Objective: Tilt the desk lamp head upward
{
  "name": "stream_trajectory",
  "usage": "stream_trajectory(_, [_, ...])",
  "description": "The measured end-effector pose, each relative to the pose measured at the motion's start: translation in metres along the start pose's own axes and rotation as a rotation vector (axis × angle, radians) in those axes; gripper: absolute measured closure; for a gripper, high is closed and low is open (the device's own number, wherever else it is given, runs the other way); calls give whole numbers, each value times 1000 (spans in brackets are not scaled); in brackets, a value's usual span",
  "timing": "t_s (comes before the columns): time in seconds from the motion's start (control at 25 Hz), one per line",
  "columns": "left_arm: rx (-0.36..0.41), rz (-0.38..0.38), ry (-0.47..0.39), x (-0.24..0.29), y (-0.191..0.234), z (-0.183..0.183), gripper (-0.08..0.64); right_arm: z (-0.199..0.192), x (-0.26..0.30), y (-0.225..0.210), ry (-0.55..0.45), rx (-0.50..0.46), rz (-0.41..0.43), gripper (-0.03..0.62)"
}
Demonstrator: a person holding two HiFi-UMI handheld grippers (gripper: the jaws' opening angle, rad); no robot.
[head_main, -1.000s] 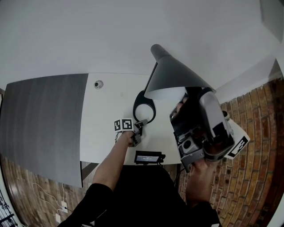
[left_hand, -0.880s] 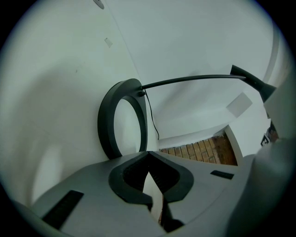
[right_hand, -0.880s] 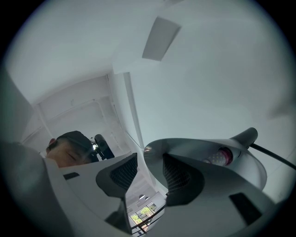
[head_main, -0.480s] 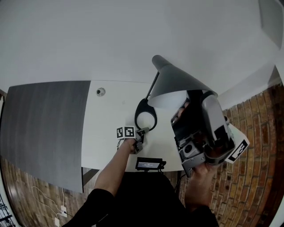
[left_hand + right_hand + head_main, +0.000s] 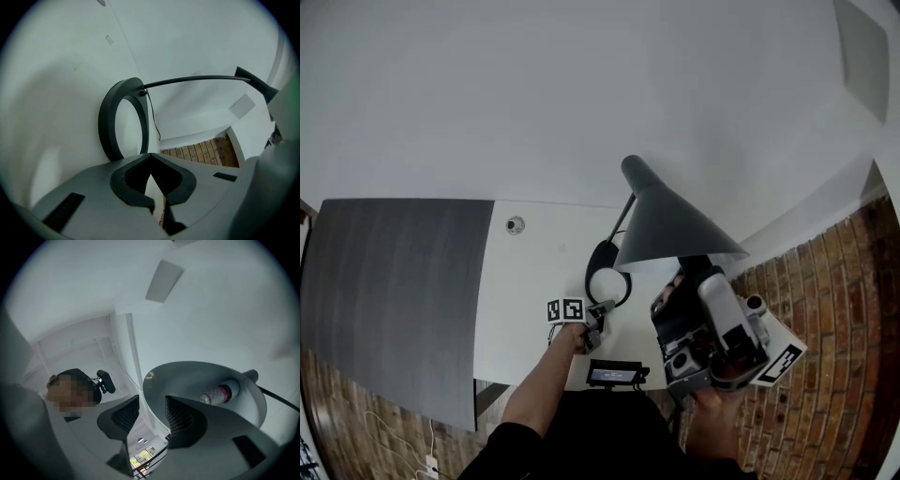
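Left gripper [image 5: 150,161]: jaws shut, empty, low over the white table [image 5: 534,272], just short of the lamp's black ring base [image 5: 104,123]. Right gripper [image 5: 151,411], raised at right: jaws narrowly apart astride the grey cone shade's [image 5: 670,225] near rim, 1 pad inside. Bulb [image 5: 216,393] visible within. 1 thin black stem [image 5: 197,79] curves from base to shade peak.

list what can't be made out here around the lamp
- right gripper: jaws hidden in the head view by its own body and the lamp shade
- where the lamp arm joins the shade: head view, behind the shade
- small round object on the table: head view, too small to identify
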State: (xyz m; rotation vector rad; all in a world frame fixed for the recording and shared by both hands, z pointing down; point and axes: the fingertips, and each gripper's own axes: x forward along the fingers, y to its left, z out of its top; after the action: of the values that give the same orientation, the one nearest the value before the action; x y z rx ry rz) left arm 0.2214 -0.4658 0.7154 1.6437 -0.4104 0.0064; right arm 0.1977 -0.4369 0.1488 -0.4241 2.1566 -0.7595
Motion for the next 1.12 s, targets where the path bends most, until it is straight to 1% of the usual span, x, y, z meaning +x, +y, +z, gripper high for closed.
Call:
stream_trajectory(0.2, [0, -1, -2, 0, 1, 0, 548, 8, 9, 0, -11, -25, -11, 411])
stream_trajectory(0.44, [18, 12, 24, 2, -1, -1, 548, 14, 14, -4, -14, 0, -15, 411])
stream_trajectory(0.72, [26, 22, 27, 2, -1, 0, 548, 20, 21, -5, -34, 20, -18, 411])
stream_trajectory(0.92, [32, 28, 31, 3, 0, 0, 548, 26, 27, -8, -66, 54, -30, 411])
stream_trajectory(1.12, [33, 26, 38, 3, -2, -1, 548, 34, 32, -12, -125, 114, -51, 411])
